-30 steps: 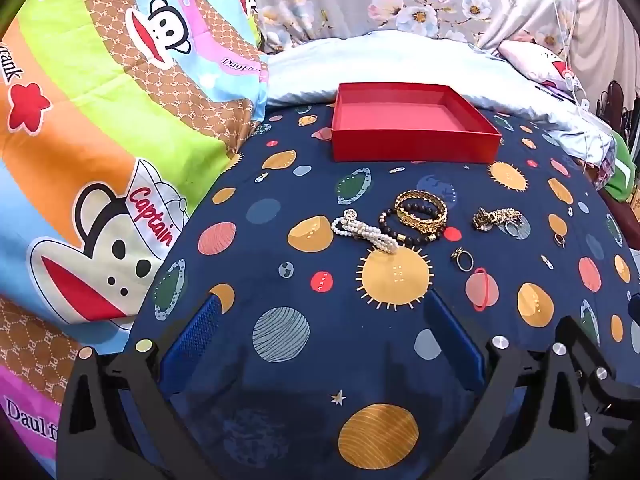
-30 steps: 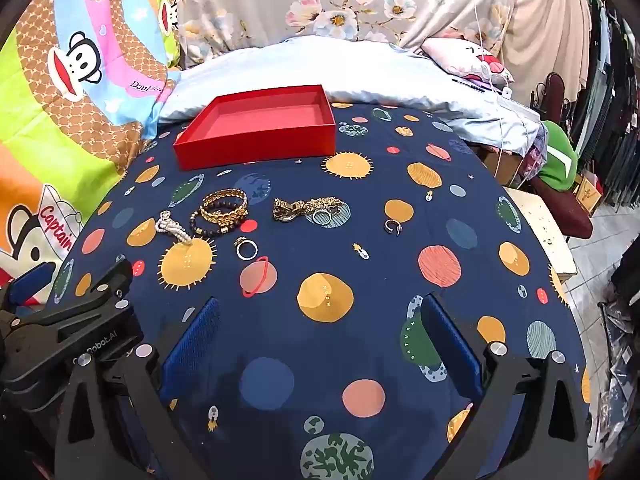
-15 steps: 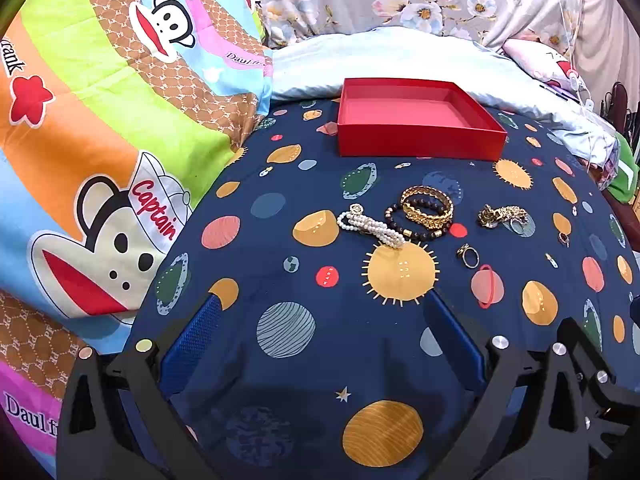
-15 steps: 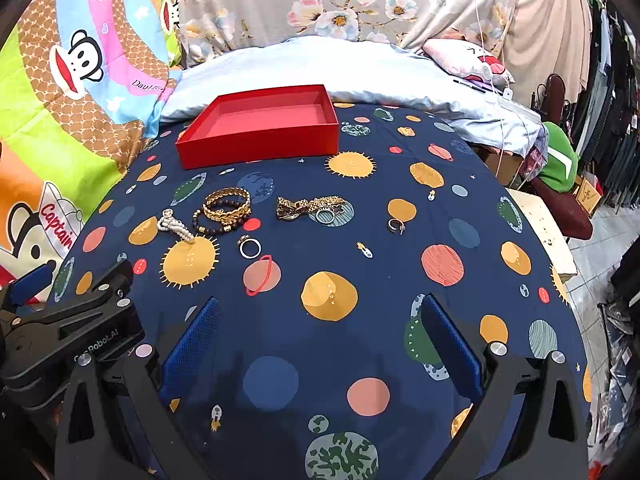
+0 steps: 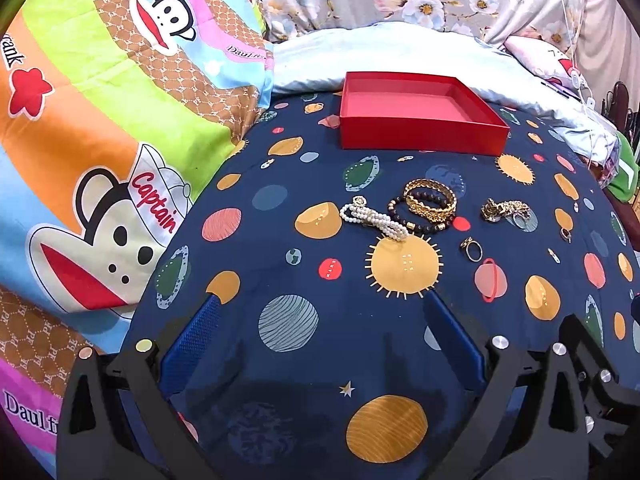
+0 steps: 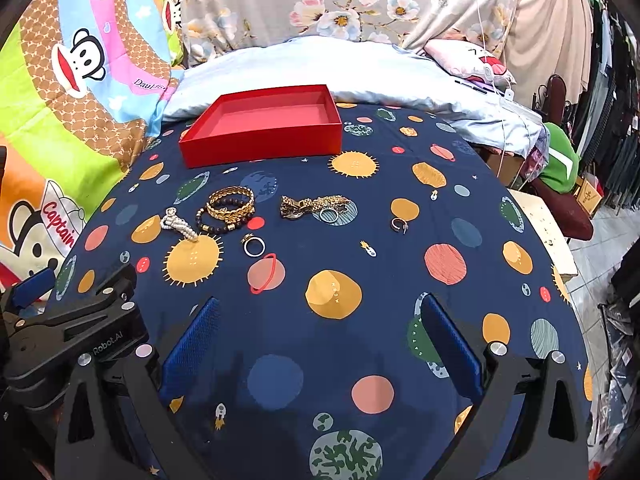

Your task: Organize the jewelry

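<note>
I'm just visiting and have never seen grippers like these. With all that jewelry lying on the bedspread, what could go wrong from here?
Three risks, as I judge it. The gold bracelet lies on the dark bead bracelet, so lifting one may drag the other. The small ring lies apart on the soft, busy bedspread, easy to miss or press in. Both the left gripper and the right gripper are open and wide, which may suit such thin pieces poorly; the red box is empty.
</note>
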The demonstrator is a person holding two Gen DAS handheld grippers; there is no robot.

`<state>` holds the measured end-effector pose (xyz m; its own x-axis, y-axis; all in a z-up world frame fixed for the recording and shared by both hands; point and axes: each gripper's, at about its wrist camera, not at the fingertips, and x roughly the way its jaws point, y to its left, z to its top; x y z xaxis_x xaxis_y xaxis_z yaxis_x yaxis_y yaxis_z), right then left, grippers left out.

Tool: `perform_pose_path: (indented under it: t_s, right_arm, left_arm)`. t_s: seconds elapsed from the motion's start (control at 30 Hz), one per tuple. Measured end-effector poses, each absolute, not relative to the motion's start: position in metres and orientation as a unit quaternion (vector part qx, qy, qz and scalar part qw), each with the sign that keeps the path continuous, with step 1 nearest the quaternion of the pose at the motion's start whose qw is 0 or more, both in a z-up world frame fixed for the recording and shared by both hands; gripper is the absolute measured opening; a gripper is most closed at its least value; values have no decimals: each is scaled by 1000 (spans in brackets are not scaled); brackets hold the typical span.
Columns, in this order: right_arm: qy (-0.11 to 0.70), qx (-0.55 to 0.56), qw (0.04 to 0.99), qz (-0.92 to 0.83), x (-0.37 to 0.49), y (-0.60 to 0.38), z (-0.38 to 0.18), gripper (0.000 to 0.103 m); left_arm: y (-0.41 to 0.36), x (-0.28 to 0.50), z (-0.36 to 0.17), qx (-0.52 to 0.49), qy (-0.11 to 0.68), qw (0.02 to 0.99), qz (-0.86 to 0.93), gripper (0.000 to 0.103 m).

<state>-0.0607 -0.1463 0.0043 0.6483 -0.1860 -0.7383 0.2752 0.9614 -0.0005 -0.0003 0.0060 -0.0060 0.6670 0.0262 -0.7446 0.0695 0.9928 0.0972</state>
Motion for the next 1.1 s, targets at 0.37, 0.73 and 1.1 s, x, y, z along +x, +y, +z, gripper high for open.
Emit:
perform_pose_path:
  t_s: [0.37, 0.73, 1.1]
  right_arm:
    - [400, 55, 906, -127, -61, -147, 4, 98]
    - [400, 55, 906, -127, -61, -147, 3, 98]
    - [400, 55, 906, -127, -61, -147, 3, 98]
  left_arm:
    - [6, 0, -8, 58, 412, 909, -16, 98]
    - [6, 0, -8, 59, 413, 909, -16, 98]
    - [6, 1, -9, 60, 413, 909, -15, 98]
